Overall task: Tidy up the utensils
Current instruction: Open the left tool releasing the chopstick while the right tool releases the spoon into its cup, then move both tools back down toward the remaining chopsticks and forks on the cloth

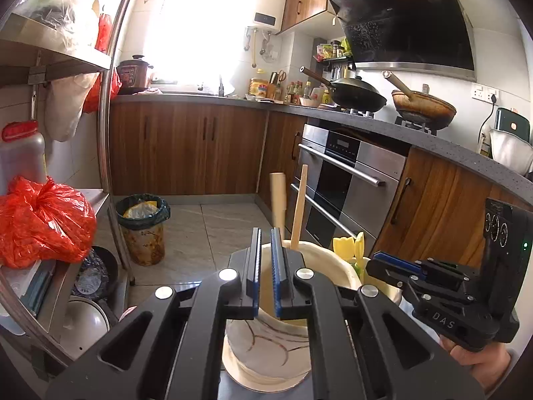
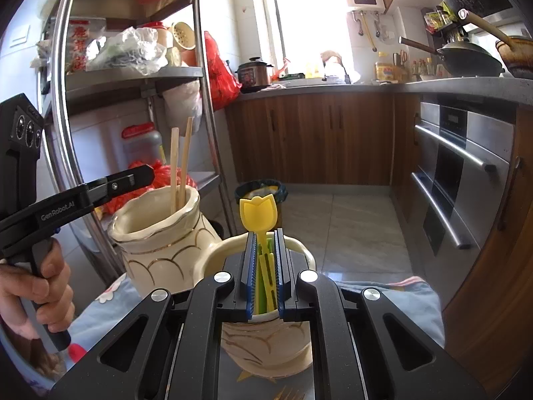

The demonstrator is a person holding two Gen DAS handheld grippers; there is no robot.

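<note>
A bright window (image 1: 203,26) is seen at the top middle. Brown cupboards (image 1: 186,146) are lined below it. Grey floor tiles (image 1: 216,230) are lit by sunlight.

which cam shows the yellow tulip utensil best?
Right wrist view. The yellow tulip utensil sits centred between the right gripper fingers, head and handle visible above the vase rim. The left wrist view shows only its head, partly hidden behind the other vase.
</note>
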